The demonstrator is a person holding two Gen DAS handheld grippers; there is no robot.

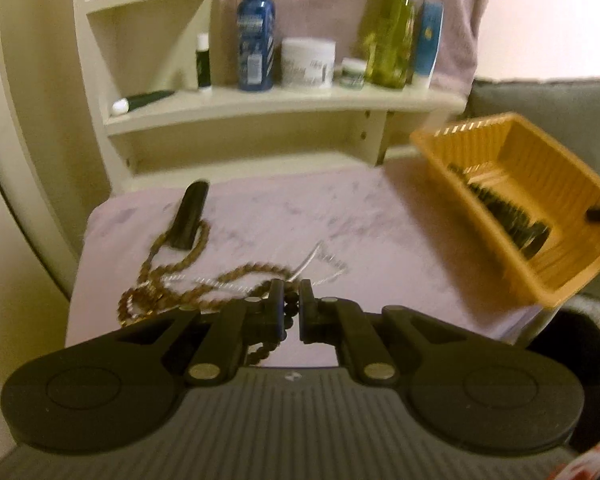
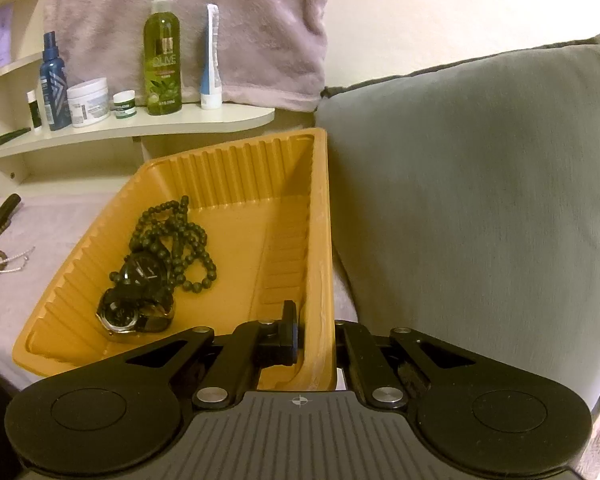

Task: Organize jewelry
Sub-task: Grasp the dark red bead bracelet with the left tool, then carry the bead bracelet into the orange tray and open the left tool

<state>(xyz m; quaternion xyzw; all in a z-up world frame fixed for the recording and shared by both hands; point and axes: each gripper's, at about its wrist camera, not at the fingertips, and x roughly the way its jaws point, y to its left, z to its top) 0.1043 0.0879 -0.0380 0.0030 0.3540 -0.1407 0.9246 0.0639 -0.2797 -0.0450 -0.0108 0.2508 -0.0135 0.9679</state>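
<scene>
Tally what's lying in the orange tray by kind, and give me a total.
watches: 2, a black-faced watch and a silver-cased watch
black bead string: 1
Total: 3 pieces in the orange tray

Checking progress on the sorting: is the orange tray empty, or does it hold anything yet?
Not empty. The orange tray holds a black bead necklace and two watches, seen from the right wrist.
</scene>
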